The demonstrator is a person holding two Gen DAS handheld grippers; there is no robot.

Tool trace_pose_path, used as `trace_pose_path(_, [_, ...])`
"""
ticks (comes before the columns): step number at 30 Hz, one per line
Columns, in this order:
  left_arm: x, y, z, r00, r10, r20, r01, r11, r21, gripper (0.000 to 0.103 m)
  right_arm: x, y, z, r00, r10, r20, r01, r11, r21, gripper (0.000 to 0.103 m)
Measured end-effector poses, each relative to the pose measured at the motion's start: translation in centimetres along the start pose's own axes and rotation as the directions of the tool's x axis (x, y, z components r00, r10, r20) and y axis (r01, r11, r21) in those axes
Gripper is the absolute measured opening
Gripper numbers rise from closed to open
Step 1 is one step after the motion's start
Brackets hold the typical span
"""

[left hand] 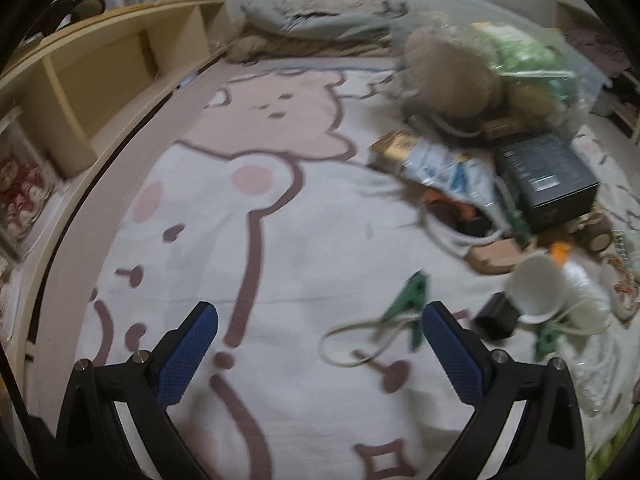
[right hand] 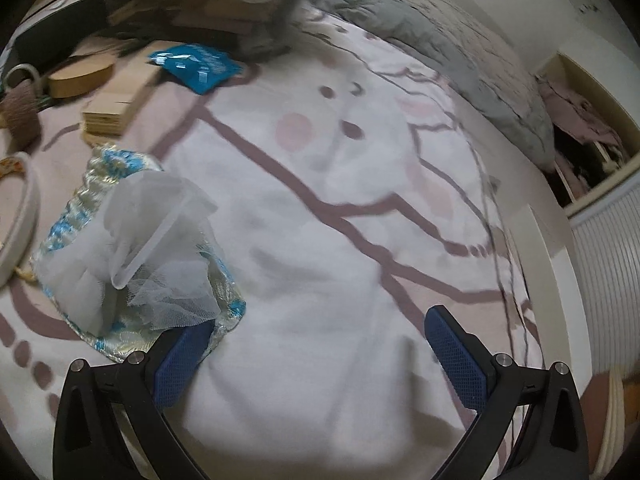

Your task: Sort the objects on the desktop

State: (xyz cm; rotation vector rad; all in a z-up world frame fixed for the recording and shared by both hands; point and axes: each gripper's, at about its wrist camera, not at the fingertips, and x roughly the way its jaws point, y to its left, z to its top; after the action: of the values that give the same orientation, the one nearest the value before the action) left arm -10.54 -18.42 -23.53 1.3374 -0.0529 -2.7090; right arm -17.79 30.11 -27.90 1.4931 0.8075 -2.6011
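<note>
My left gripper is open over a cartoon-print bed sheet, nothing between its blue pads. A green clip and a looped white cable lie just beyond its right finger. Further right sit a white cup, a small black block, a black box and a blue-white packet. My right gripper is open too, holding nothing. A white mesh bag on a blue-gold brocade pouch lies at its left finger. A blue sachet and a wooden block lie farther off.
A clear plastic bag with a plush toy stands at the back right. Folded grey bedding lies at the head of the bed. A wooden shelf unit runs along the left. An embroidery hoop and a round wooden disc lie left.
</note>
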Motion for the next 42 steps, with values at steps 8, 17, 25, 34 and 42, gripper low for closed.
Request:
trace_pose_path(8, [0.7, -2.7, 0.0, 0.999, -0.026, -0.036, 0.029, 0.996, 0.087, 0.103, 0.8, -3.6, -1.3, 0.997, -0.054, -0.047, 0.059, 0.992, 0.115, 0.103])
trace_pose_path(17, [2.1, -2.9, -0.8, 0.994, -0.005, -0.11, 0.015, 0.996, 0.092, 0.103, -0.5, -0.8, 1.2, 1.0, -0.023, 0.011, 0.022, 0.999, 0.034, 0.103])
trace_pose_path(25, [2.7, -2.5, -1.1, 0.99, 0.004, -0.139, 0.007, 0.997, 0.08, 0.103, -2.2, 2.7, 4.8, 0.968, 0.229, 0.1, -0.225, 0.973, -0.045, 0.103])
trace_pose_path(34, [3.4, -1.5, -1.0, 0.987, 0.04, -0.157, -0.034, 0.999, 0.04, 0.103, -3.6, 3.1, 4.6, 0.945, 0.301, 0.124, -0.297, 0.954, -0.049, 0.103])
trace_pose_path(42, [3.6, -0.1, -1.0, 0.98, 0.104, -0.17, -0.107, 0.994, -0.008, 0.103, -1.8, 2.6, 4.6, 0.973, 0.228, 0.029, -0.226, 0.972, -0.064, 0.103])
